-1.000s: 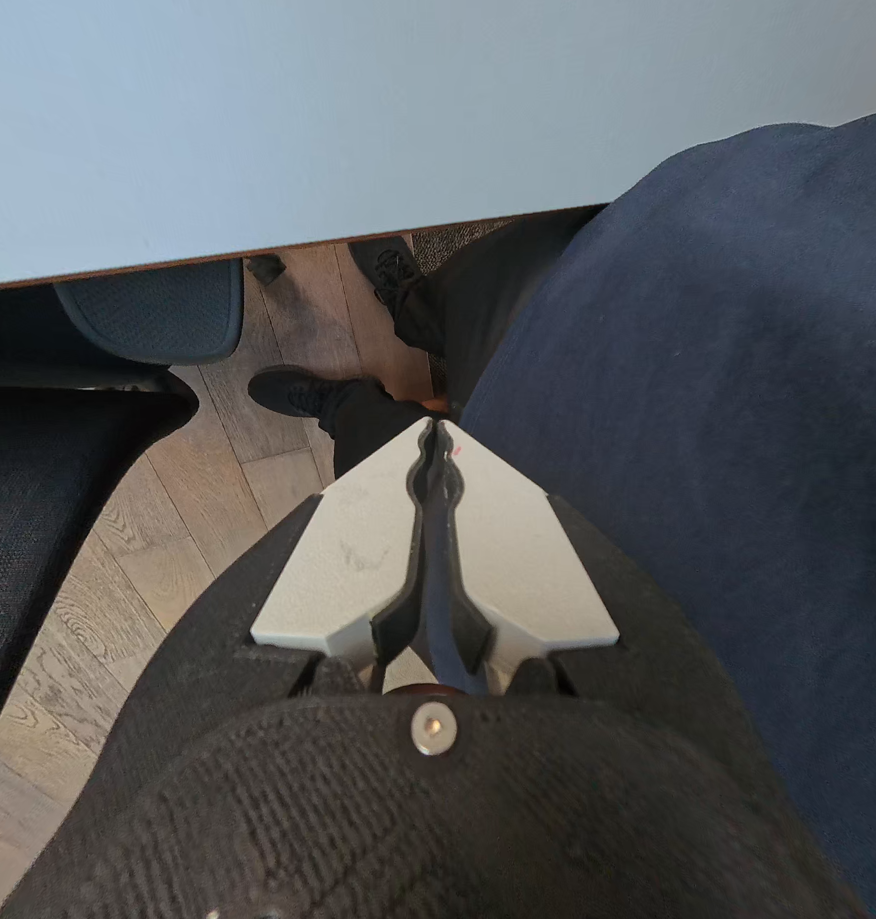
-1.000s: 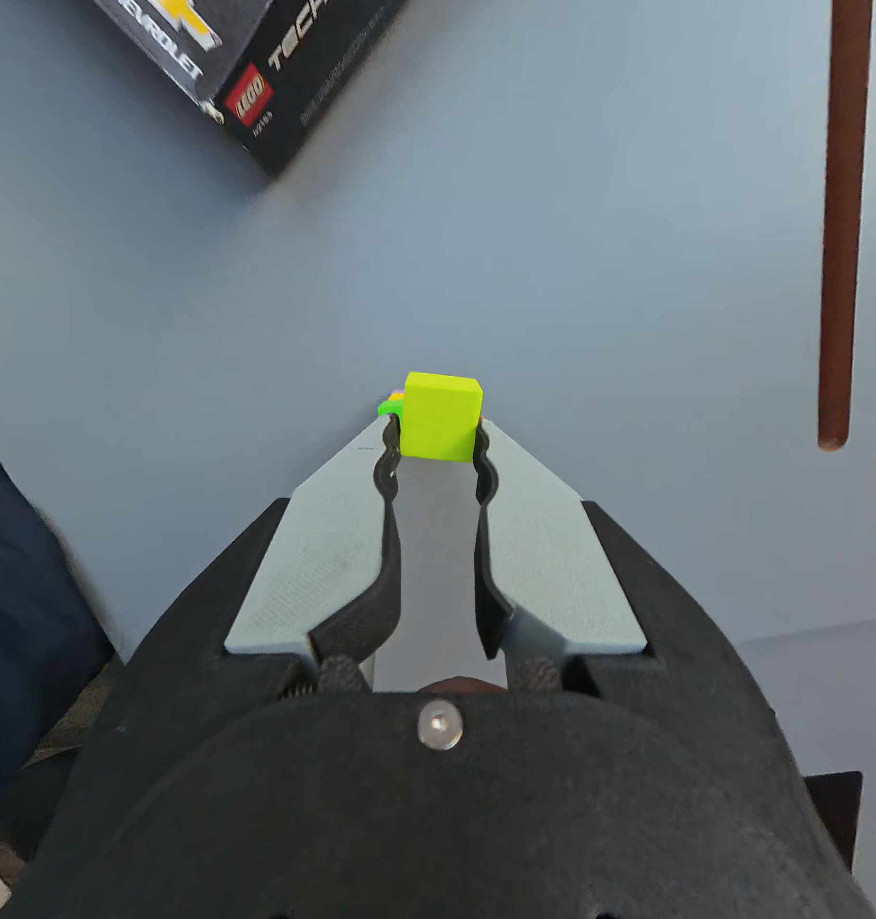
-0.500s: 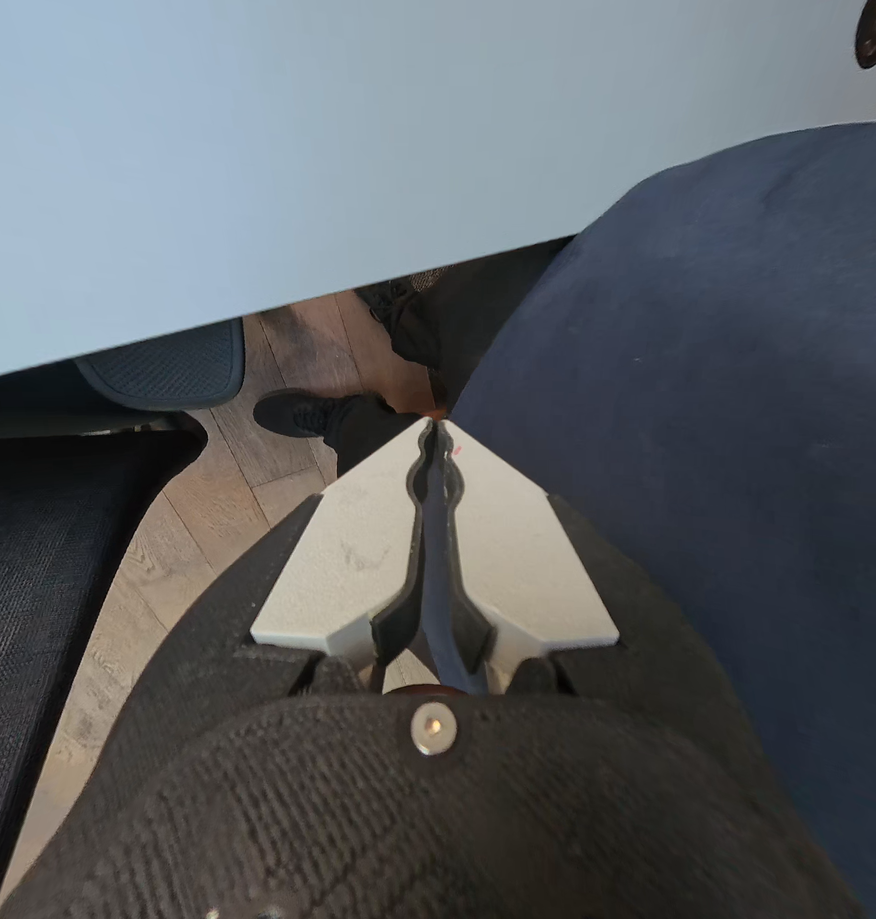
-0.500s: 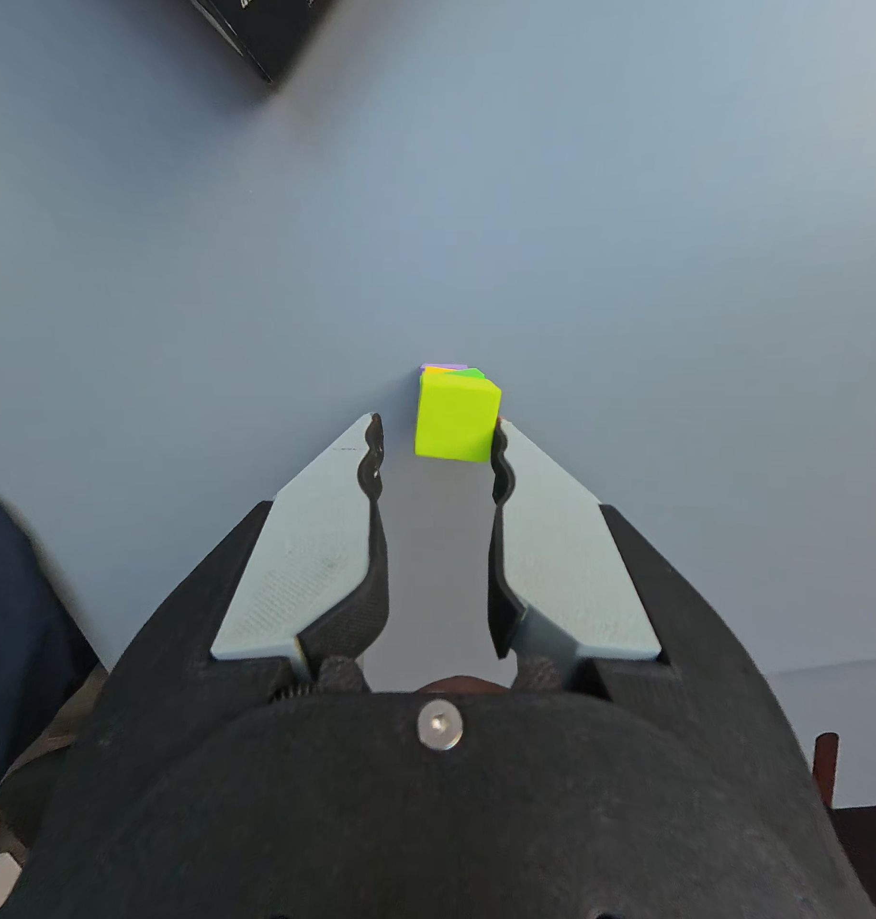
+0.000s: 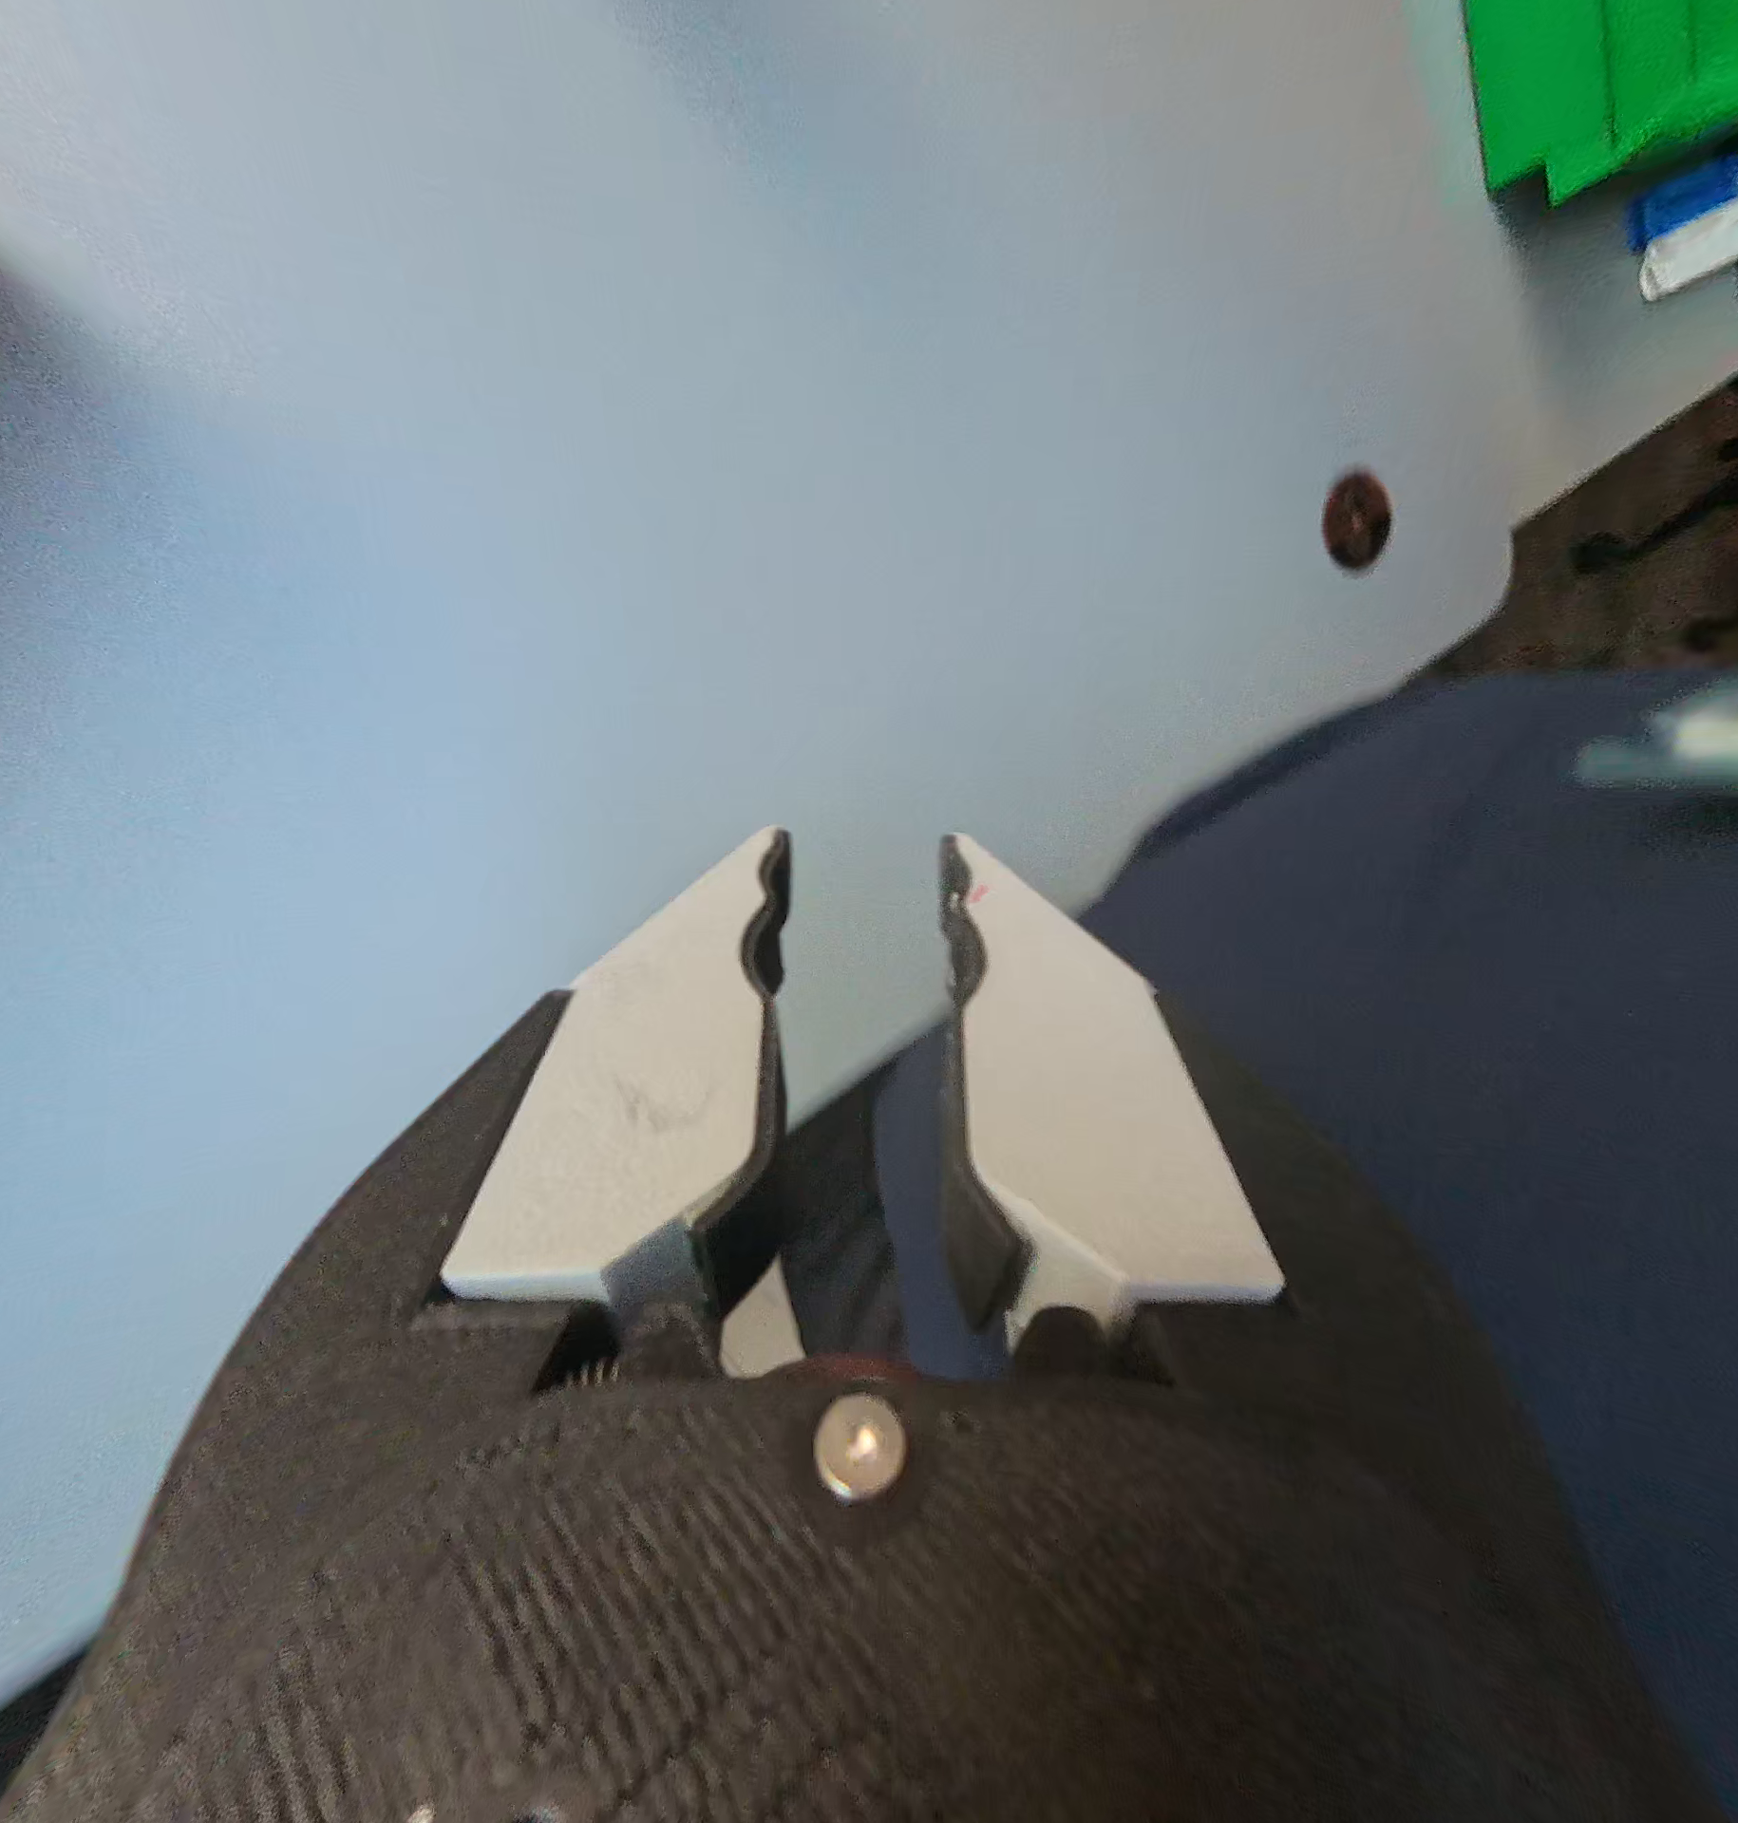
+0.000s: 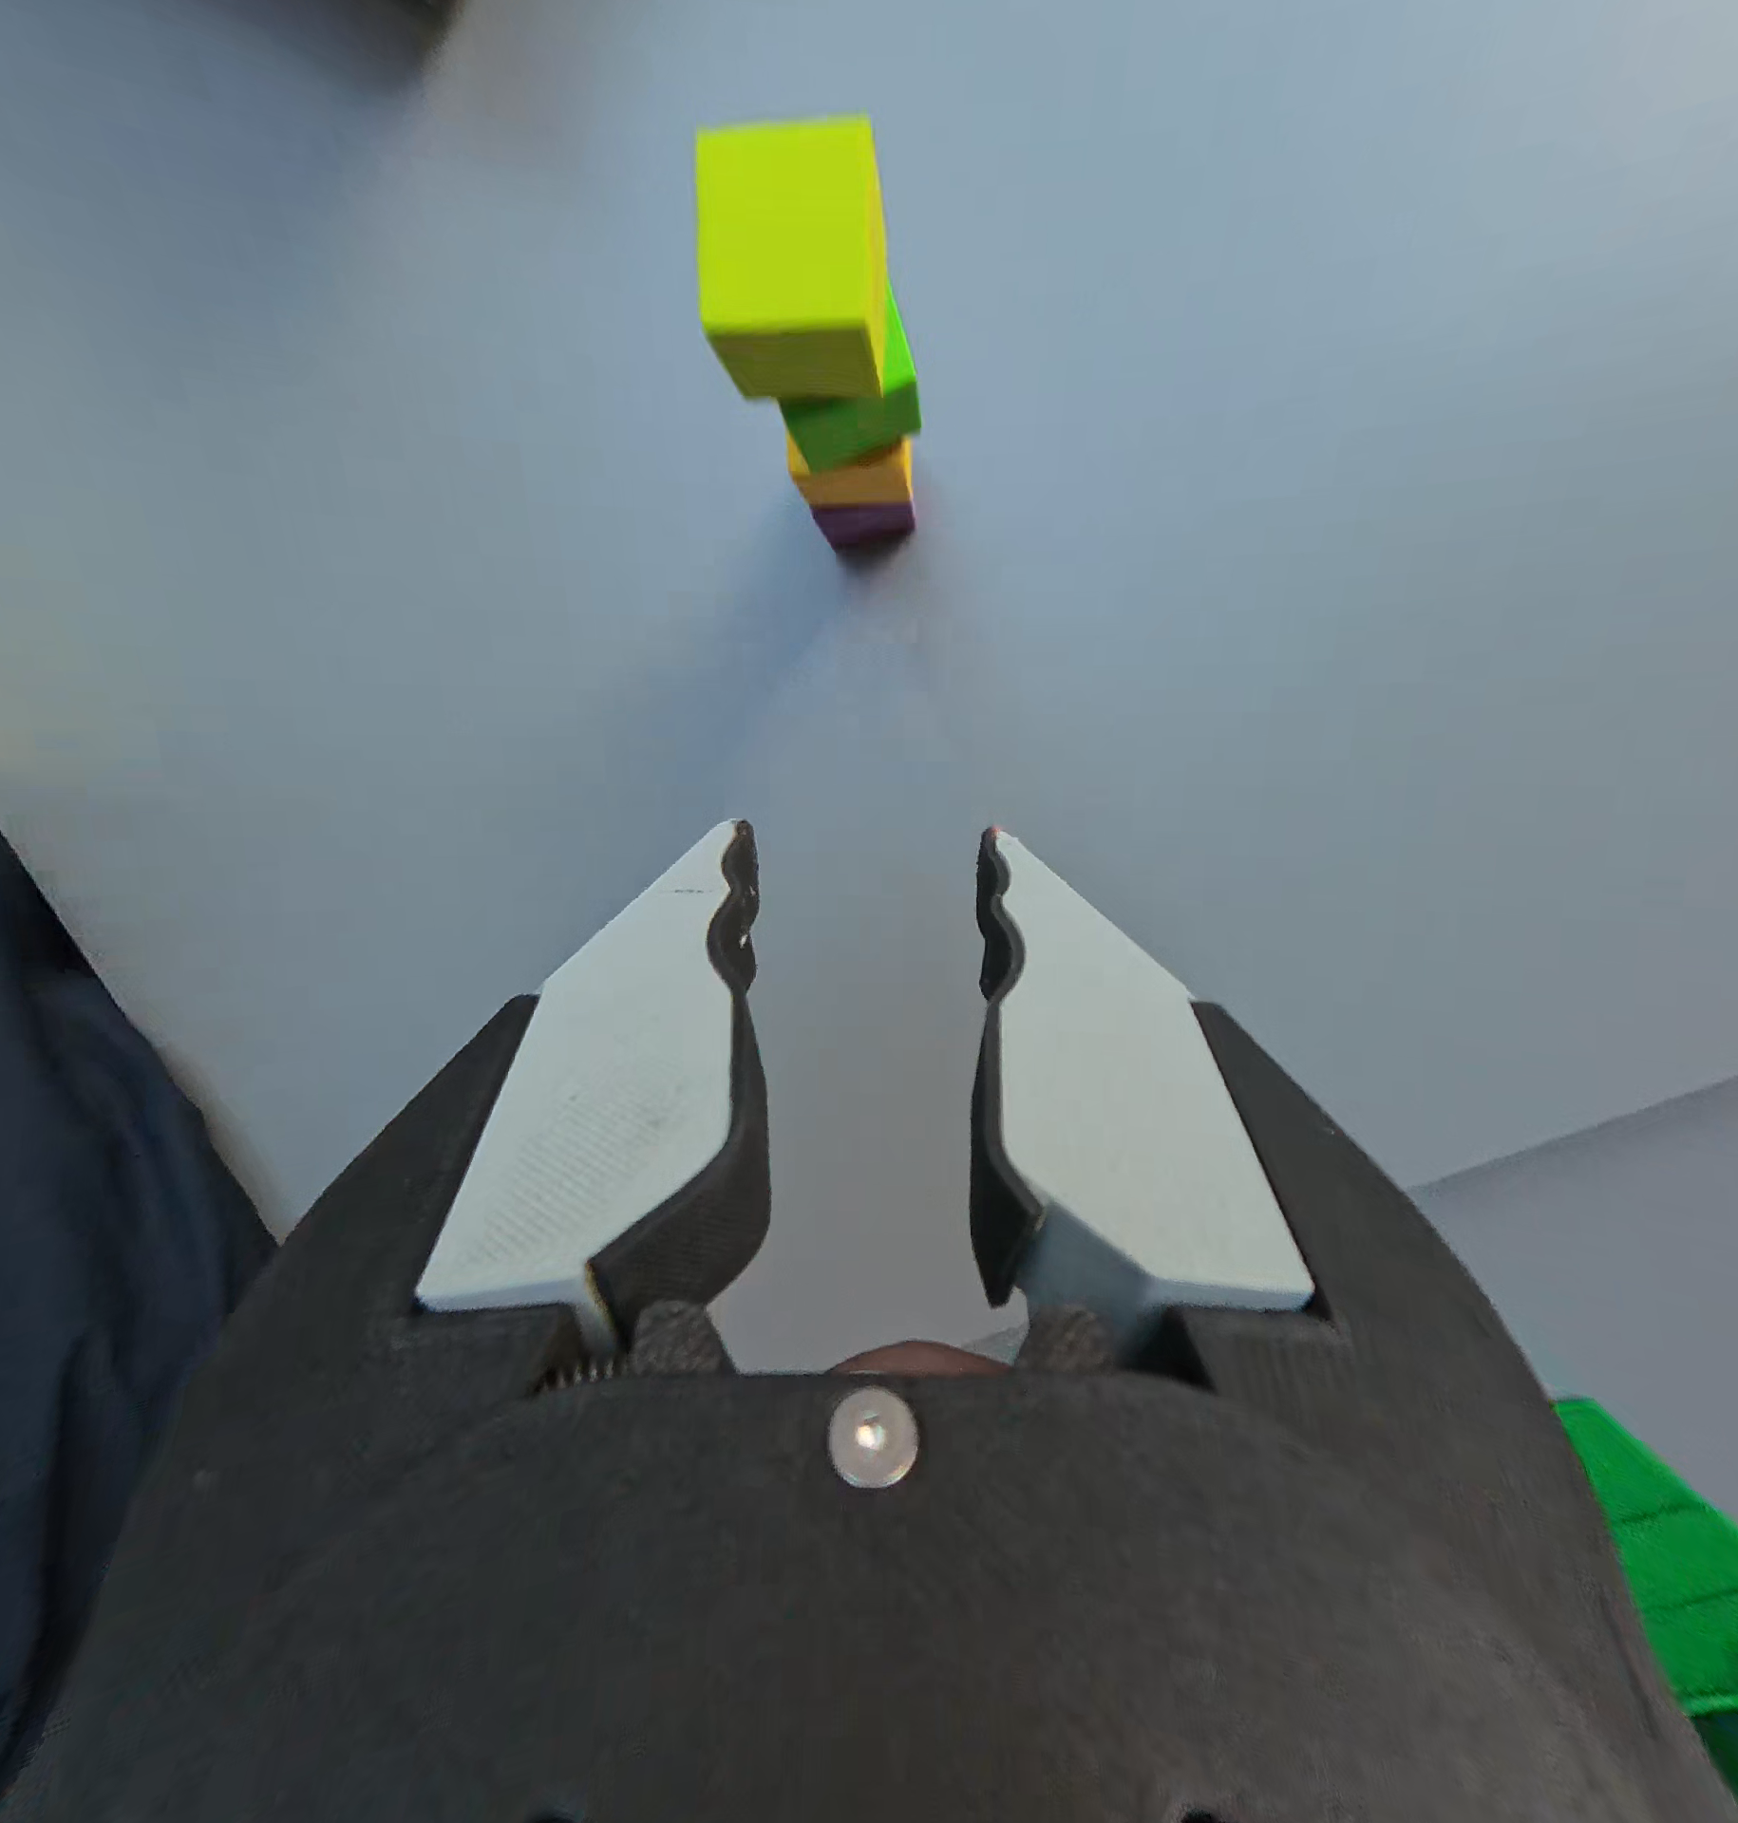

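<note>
My right gripper (image 6: 865, 838) hangs over the pale blue-grey tabletop (image 6: 352, 592) with its jaws parted wide and nothing between the pads. To the left of it the dark navy cloth (image 6: 46, 1233) of my clothing fills the frame's edge, and at the lower right a bright green flat thing (image 6: 1684, 1578) is cut off by the frame and partly hidden behind the gripper body, so I cannot tell what it is. Well ahead of the fingertips, apart from them, stands a stack of four blocks: a purple block (image 6: 870, 521) at the bottom on the tabletop, an orange block (image 6: 850, 475) on it, a green block (image 6: 860, 409) above that, and a yellow-green block (image 6: 786, 256) on top, sitting offset to the left of those beneath. The lower blocks show only a narrow strip each.

My left gripper (image 5: 865, 848) is also parted, more narrowly, and bare between its pads. The view is blurred. Behind its right finger lies my navy clothing (image 5: 1437, 986), and past the tips only bare tabletop (image 5: 549, 444). Farther right a small dark round thing (image 5: 1356, 518) sits in the surface. At the top right corner a green thing (image 5: 1625, 89) and some blue and white objects (image 5: 1704, 217) are cut off and too smeared to name.
</note>
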Demonstrator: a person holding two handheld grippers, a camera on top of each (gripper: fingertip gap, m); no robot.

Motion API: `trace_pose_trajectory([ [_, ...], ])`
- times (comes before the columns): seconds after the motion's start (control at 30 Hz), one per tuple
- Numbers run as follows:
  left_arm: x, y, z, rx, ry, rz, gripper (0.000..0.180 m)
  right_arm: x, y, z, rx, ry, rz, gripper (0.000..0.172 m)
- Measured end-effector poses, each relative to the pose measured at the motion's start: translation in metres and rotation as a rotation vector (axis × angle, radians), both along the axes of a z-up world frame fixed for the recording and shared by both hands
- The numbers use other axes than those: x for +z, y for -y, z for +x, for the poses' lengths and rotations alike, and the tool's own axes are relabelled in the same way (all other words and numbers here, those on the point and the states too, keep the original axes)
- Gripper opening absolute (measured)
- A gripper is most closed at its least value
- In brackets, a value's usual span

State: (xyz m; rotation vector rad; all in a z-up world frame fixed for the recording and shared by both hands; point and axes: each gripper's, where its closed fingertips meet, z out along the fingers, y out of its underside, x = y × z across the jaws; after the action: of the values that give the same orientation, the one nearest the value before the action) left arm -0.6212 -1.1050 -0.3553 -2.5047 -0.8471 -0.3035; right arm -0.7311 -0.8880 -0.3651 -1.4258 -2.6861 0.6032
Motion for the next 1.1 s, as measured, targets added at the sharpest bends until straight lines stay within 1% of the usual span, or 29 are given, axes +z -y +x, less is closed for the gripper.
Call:
trace_pose_trajectory([
  [0.1,0.01,-0.051,-0.067,-0.017,-0.155,-0.009,0.057,-0.011,-0.019,0.028,-0.061,0.039,-0.016,0.042],
  [0.17,0.015,-0.089,-0.105,0.006,-0.199,0.009,0.067,-0.017,-0.03,0.045,-0.087,0.056,-0.022,0.042],
  [0.2,0.012,-0.106,-0.122,0.019,-0.206,0.004,0.073,-0.02,-0.035,0.052,-0.096,0.065,-0.023,0.042],
  [0.3,-0.009,-0.145,-0.155,0.043,-0.192,-0.054,0.086,-0.03,-0.044,0.069,-0.113,0.094,-0.026,0.042],
  [0.37,-0.03,-0.159,-0.163,0.037,-0.167,-0.11,0.089,-0.033,-0.048,0.077,-0.121,0.105,-0.036,0.042],
  [0.43,-0.046,-0.164,-0.167,0.027,-0.155,-0.152,0.088,-0.034,-0.052,0.082,-0.131,0.105,-0.047,0.041],
  [0.5,-0.056,-0.167,-0.169,0.005,-0.158,-0.187,0.087,-0.035,-0.06,0.086,-0.152,0.104,-0.054,0.041],
  [0.63,-0.065,-0.168,-0.167,-0.062,-0.184,-0.236,0.086,-0.039,-0.074,0.09,-0.211,0.123,-0.093,0.04],
  [0.73,-0.071,-0.168,-0.168,-0.104,-0.198,-0.268,0.082,-0.04,-0.08,0.088,-0.237,0.13,-0.112,0.04],
  [0.87,-0.082,-0.167,-0.17,-0.115,-0.168,-0.27,0.053,-0.039,-0.082,0.084,-0.241,0.121,-0.114,0.038],
  [0.9,-0.084,-0.165,-0.172,-0.098,-0.163,-0.274,0.052,-0.038,-0.081,0.084,-0.239,0.123,-0.116,0.038],
  [0.93,-0.083,-0.166,-0.174,-0.084,-0.163,-0.256,0.056,-0.038,-0.08,0.085,-0.236,0.126,-0.117,0.039],
  [0.97,-0.081,-0.165,-0.175,-0.074,-0.154,-0.247,0.07,-0.037,-0.08,0.086,-0.229,0.126,-0.114,0.039],
  [1.0,-0.079,-0.162,-0.175,-0.065,-0.152,-0.242,0.088,-0.037,-0.08,0.087,-0.221,0.122,-0.108,0.038],
  [1.1,-0.079,-0.138,-0.159,-0.064,-0.125,-0.258,0.102,-0.04,-0.081,0.093,-0.215,0.129,-0.093,0.038],
])
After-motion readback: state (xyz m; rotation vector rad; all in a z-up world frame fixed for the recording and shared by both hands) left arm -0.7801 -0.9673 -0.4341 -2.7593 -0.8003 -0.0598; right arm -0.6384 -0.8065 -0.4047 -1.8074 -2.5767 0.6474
